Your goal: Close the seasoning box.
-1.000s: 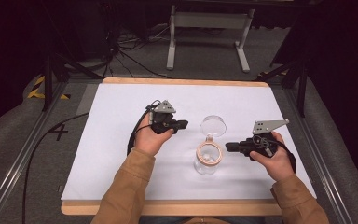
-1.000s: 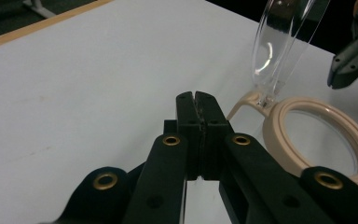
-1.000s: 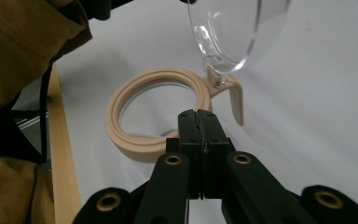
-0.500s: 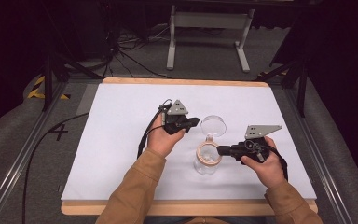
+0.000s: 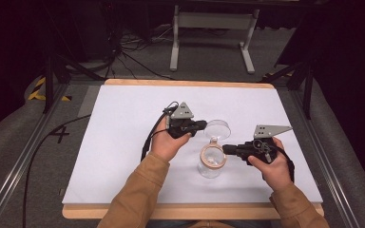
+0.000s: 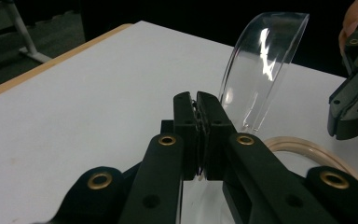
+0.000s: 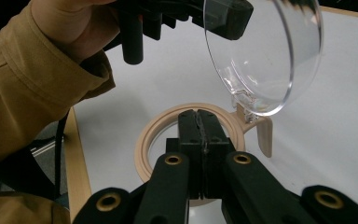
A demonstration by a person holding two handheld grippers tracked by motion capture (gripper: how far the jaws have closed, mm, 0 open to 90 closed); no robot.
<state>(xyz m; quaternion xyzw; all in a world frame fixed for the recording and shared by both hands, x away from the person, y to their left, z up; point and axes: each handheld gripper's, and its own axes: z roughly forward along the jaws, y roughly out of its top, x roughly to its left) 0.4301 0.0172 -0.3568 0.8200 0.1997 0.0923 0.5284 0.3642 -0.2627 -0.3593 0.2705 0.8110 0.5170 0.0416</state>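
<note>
A clear jar (image 5: 211, 170) with a beige rim ring (image 5: 205, 156) stands on the white table top (image 5: 119, 147), right of centre. Its clear hinged lid (image 5: 217, 128) is swung up and back, standing nearly upright (image 6: 265, 70) on the beige hinge tab (image 7: 264, 135). My left gripper (image 5: 203, 125) is shut on the lid's edge (image 6: 196, 95). From the right, my right gripper (image 5: 226, 149) reaches the jar and is shut on the near side of the beige rim (image 7: 198, 114). The right gripper (image 6: 354, 102) also shows in the left gripper view.
The table's wooden border (image 5: 185, 83) runs along the far edge. Behind it a metal stand (image 5: 209, 28) and cables (image 5: 123, 52) lie on the floor. A black cable (image 5: 147, 137) trails from the left gripper over the table.
My left gripper has moved right to the raised lid and closed on its edge. My right gripper has moved left onto the jar's rim.
</note>
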